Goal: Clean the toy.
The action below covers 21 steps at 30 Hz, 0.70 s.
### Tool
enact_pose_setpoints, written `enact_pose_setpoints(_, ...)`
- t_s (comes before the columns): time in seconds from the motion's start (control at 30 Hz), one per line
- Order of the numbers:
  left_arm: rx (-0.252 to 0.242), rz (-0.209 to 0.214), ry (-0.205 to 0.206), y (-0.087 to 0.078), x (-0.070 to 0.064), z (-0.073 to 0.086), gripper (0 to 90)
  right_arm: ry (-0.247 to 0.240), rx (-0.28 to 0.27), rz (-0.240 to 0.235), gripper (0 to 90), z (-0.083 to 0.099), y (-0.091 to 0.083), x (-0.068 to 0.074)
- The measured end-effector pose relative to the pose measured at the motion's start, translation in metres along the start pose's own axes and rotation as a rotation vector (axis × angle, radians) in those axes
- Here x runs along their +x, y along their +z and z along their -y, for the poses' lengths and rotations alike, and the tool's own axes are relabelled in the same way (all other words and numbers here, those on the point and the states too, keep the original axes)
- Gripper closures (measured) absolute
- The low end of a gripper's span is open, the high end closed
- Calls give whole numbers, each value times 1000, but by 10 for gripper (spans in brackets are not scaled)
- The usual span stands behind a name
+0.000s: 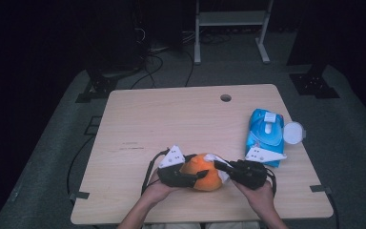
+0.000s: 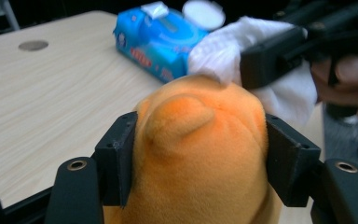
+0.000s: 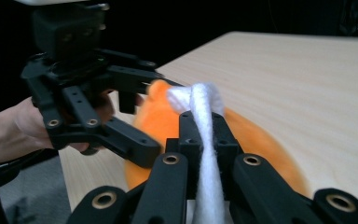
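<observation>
Orange plush [image 2: 200, 154] clamped between left fingers [image 2: 116, 158], white wipe [image 3: 205, 140] pinched in right fingers [image 3: 223, 140], pressed on plush top, above surface [image 1: 171, 119].

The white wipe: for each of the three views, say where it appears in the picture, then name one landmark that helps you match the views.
High view: the white wipe lies low and centre, between the orange plush toy and the right gripper.
Left gripper view: upper right, touching the toy's top.
Right gripper view: bottom centre, a twisted strip pinched between the jaws.
Shared landmark: the orange plush toy, held by the left gripper.
</observation>
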<state>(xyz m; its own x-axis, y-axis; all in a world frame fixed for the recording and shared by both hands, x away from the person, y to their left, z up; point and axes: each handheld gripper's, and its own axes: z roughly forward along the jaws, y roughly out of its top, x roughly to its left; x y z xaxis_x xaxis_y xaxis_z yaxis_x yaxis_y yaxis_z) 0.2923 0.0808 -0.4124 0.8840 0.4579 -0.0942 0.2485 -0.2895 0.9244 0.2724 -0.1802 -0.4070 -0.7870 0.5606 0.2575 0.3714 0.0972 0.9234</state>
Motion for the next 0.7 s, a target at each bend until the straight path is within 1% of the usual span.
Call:
enact_pose_setpoints(0.03,-6,-3,3,-2,-1,-2,350,-18,-4,5,856,-2,1,3)
enact_pose_setpoints(0.07,-12,-8,6,-3,-2,-3,350,-4,-12,-1,856,-2,0,2)
enact_pose_setpoints(0.1,-5,-11,13,-3,-2,-3,349,13,-14,-7,857,-1,-1,-1)
enact_pose_setpoints(0.17,28,-18,26,1,-2,0,333,17,7,8,856,3,1,-4)
enact_pose_setpoints(0.2,47,-12,25,4,-1,4,303,21,26,17,856,7,3,-6)
enact_pose_setpoints(0.23,53,11,13,6,2,7,262,27,48,22,856,12,6,-8)
enact_pose_setpoints(0.27,56,10,16,5,5,7,220,47,58,19,856,19,10,-11)
enact_pose_setpoints(0.3,53,11,18,2,7,7,191,61,59,14,856,21,11,-13)
enact_pose_setpoints(0.33,52,23,23,-1,11,7,167,67,60,11,856,23,12,-13)
enact_pose_setpoints(0.37,48,45,17,-4,14,8,145,60,64,15,857,22,13,-13)
enact_pose_setpoints(0.4,57,61,12,-7,18,11,117,48,66,24,856,21,13,-12)
enact_pose_setpoints(0.43,66,66,1,-8,24,15,94,41,70,33,856,20,12,-12)
enact_pose_setpoints(0.47,70,73,-7,-9,27,18,88,44,67,43,856,21,11,-14)
enact_pose_setpoints(0.53,91,94,-35,-7,34,25,88,65,63,55,856,23,9,-19)
enact_pose_setpoints(0.57,105,112,-38,-5,34,28,94,75,60,56,856,23,8,-21)
enact_pose_setpoints(0.6,107,117,-20,-5,32,28,151,84,59,52,856,22,7,-21)
enact_pose_setpoints(0.63,111,98,0,-5,29,26,219,86,58,46,857,21,7,-19)
enact_pose_setpoints(0.67,110,84,5,-6,27,23,275,84,51,42,857,19,7,-16)
enact_pose_setpoints(0.7,95,74,10,-9,25,18,321,81,39,37,857,16,5,-14)
